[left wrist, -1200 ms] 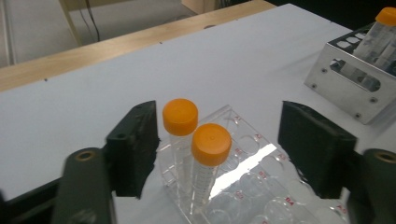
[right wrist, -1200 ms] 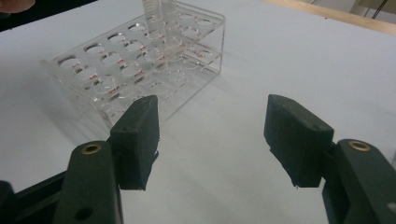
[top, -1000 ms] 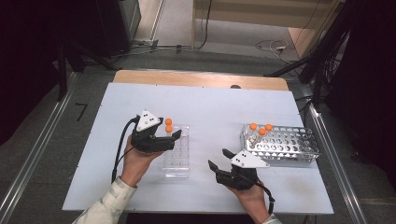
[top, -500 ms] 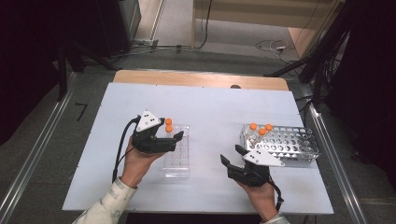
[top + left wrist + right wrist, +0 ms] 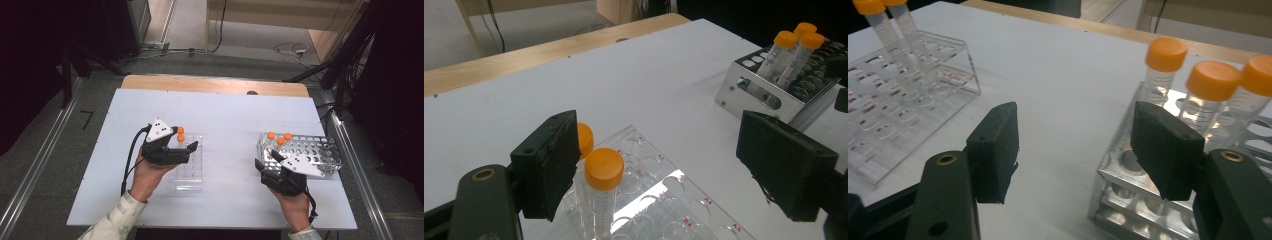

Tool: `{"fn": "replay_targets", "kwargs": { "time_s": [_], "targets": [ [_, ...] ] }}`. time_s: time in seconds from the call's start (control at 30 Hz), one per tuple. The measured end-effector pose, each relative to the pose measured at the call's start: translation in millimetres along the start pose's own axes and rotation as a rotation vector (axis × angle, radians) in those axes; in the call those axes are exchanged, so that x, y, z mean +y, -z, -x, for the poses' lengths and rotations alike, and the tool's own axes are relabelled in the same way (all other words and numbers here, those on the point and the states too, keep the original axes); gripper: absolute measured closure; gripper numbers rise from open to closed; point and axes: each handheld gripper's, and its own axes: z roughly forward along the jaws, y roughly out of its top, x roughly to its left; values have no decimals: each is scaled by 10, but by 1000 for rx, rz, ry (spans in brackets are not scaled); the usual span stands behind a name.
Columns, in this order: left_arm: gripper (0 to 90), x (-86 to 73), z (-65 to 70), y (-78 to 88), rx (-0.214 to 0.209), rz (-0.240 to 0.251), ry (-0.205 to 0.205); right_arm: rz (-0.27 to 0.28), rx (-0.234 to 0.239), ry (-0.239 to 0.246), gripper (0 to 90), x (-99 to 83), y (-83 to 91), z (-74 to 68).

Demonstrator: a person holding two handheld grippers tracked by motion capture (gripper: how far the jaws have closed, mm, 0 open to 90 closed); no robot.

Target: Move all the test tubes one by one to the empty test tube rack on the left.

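left gripper: jaws wide, empty; orange-capped clear plastic tubes in clear acrylic rack just beside its left jaw
right gripper: jaws wide, empty, at perforated metal rack corner
hidden: rear tube mostly behind jaw

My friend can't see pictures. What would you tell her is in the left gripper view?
Two open black jaws of the left gripper frame a clear plastic rack on a white table, with two orange-capped tubes standing in it beside the left jaw. Farther right, a metal rack holds three more orange-capped tubes.
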Motion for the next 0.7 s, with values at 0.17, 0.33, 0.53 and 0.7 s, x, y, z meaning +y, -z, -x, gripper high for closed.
{"fn": "replay_targets", "kwargs": {
  "time_s": [0.17, 0.33, 0.53, 0.7],
  "targets": [
    [178, 7, 10, 7, -4, 5, -2, 0, -35, -19, 350, -7, 15, 96],
    [178, 12, 26, 13, -8, 5, -8, 4, -69, -29, 358, -14, 19, 166],
    [178, 15, 50, 6, -15, 6, -15, 3, -120, -59, 407, -31, -40, 279],
    [178, 14, 75, 0, -23, 6, -21, -3, -146, -67, 469, -33, -130, 351]
  ]
}}
